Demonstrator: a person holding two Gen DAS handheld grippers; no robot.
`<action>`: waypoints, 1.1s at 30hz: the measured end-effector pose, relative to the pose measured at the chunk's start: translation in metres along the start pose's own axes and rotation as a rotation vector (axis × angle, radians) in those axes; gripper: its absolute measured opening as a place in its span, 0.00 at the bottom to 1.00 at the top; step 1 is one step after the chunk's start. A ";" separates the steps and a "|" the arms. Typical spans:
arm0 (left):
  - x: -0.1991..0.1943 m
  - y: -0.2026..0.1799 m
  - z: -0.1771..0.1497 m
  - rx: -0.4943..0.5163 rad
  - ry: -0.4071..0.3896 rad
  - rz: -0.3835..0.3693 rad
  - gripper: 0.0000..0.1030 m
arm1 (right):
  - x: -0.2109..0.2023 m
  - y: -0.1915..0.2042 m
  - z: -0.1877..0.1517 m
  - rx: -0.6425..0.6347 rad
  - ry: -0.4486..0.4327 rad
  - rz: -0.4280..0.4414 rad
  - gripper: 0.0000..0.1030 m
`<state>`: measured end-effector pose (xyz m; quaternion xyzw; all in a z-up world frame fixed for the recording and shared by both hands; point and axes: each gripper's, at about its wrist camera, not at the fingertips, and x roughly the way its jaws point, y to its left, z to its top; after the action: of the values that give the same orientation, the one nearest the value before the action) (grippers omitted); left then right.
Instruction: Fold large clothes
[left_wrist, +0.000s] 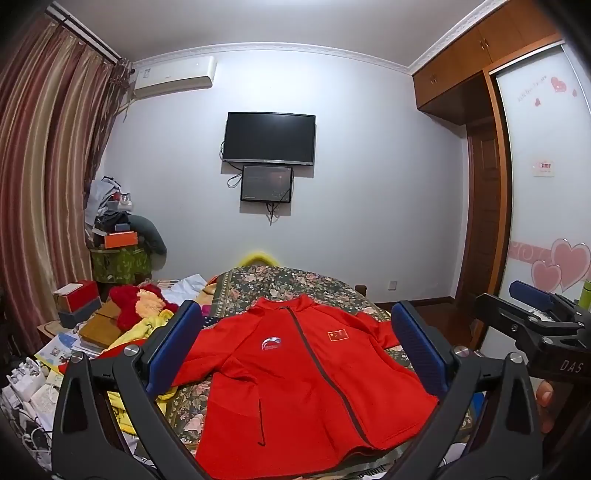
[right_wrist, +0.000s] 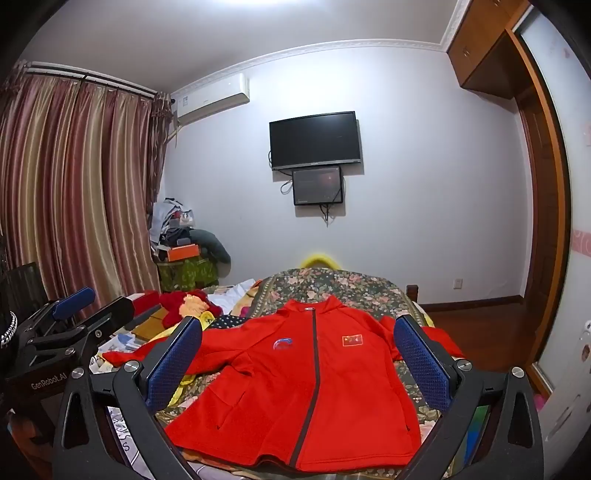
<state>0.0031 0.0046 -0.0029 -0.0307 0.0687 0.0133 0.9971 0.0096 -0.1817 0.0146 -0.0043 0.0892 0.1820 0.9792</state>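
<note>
Red zip jacket (left_wrist: 295, 373) lies spread flat, front up, on the floral bedspread (left_wrist: 295, 284), collar at the far end; left gripper (left_wrist: 295, 347) and right gripper (right_wrist: 299, 354) both hover above its near hem, jaws wide apart, gripping nothing.

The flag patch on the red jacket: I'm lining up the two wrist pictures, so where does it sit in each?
Left wrist view: the flag patch lies just right of the zipper, on the red jacket, centre frame.
Right wrist view: the flag patch again lies right of the zipper, slightly right of centre.
Shared landmark: the wall television, above the jacket.
</note>
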 end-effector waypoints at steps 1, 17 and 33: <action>0.000 0.000 0.000 0.000 0.001 -0.001 1.00 | 0.000 0.000 0.000 0.000 0.000 0.000 1.00; -0.001 -0.002 0.001 0.002 0.001 0.000 1.00 | -0.001 -0.001 -0.003 0.000 0.003 0.000 1.00; -0.001 -0.001 0.004 0.003 0.001 -0.003 1.00 | -0.002 0.001 -0.007 0.001 0.004 -0.001 1.00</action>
<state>0.0023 0.0037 0.0013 -0.0295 0.0692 0.0119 0.9971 0.0068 -0.1818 0.0084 -0.0041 0.0914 0.1817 0.9791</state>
